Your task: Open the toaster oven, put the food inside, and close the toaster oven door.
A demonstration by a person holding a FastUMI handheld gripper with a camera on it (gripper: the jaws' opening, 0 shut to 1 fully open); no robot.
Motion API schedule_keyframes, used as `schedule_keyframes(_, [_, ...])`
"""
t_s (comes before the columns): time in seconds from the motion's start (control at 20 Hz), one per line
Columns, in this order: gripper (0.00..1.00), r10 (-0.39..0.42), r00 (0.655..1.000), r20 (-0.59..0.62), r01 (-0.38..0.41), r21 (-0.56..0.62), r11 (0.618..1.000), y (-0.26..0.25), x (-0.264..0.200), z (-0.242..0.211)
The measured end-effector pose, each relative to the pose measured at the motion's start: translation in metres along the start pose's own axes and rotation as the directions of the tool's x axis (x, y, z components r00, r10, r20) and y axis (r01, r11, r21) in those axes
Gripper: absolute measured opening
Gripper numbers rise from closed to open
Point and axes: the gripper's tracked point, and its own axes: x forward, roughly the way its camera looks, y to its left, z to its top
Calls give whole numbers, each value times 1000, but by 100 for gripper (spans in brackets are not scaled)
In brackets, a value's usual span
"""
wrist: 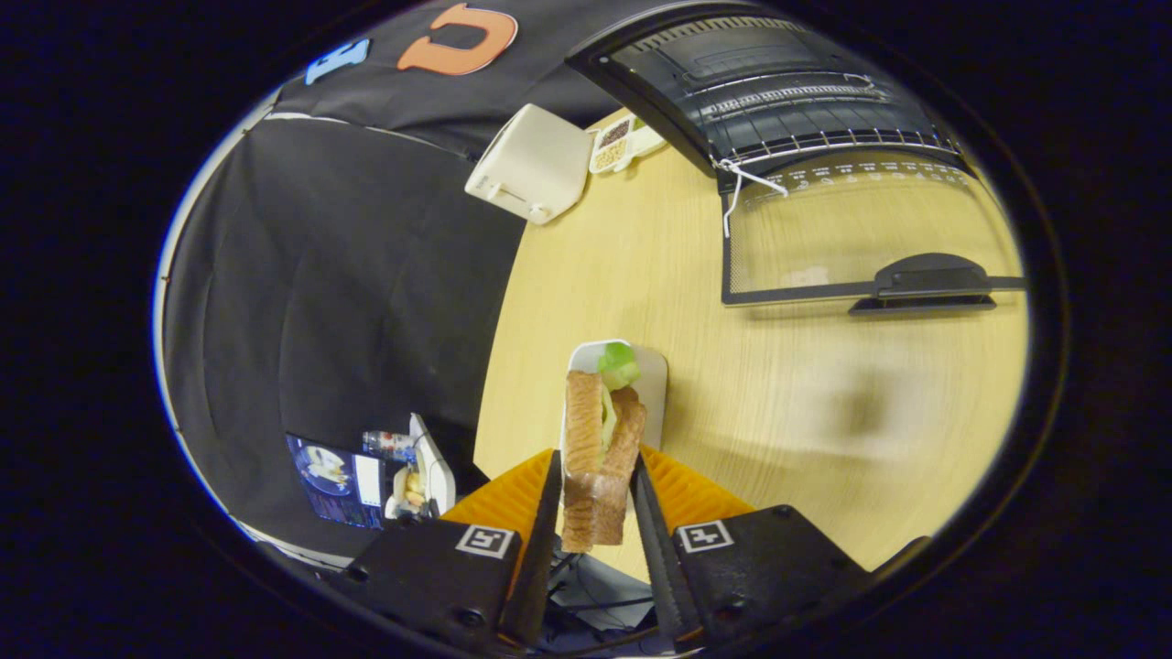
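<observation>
**Between the fingers: sandwich clamped, oven door down**

Gripper view: gripper (597, 494) closed on the sandwich (600, 458), both black ridged fingers (548, 513) pressing its toasted, grainy bread slices; green filling pokes out the top. Lower end of the sandwich is cut off behind the fingers. White rounded plate (650, 380) lies just beyond it on the pale wood-grain table (824, 412). Further off, the toaster oven (778, 91) stands with its glass door (851, 238) dropped flat, wire rack visible, interior dark. Beige box (531, 165) near the cloth; its details are unclear.
</observation>
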Motion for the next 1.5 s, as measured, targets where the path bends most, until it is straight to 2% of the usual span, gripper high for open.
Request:
schedule_keyframes(0.05, [44, 2, 1000, 20, -3, 17, 1000, 3, 0, 2])
schedule_keyframes(0.15, [38, -2, 999, 45, 2, -1, 1000, 5, -4, 4])
schedule_keyframes(0.45, [35, 53, 996, 74, -50, -47, 998, 19, -23, -3])
schedule_keyframes(0.6, [33, 114, 988, 105, -107, -62, 992, 26, -40, 2])
schedule_keyframes(0.65, [33, 129, 983, 134, -123, -49, 991, 25, -47, 9])
schedule_keyframes(0.8, [33, 86, 962, 260, -98, 34, 995, 0, -61, 43])
schedule_keyframes(0.9, [33, 92, 943, 321, -120, 70, 990, -18, -67, 64])
schedule_keyframes(1.05, [33, 141, 877, 459, -229, 141, 963, -33, -78, 100])
schedule_keyframes(1.2, [33, 85, 781, 619, -251, 187, 950, -69, -101, 140])
schedule_keyframes(1.35, [32, 98, 682, 724, -336, 192, 922, -86, -121, 178])
schedule_keyframes(1.5, [33, 37, 620, 784, -352, 236, 906, -112, -113, 211])
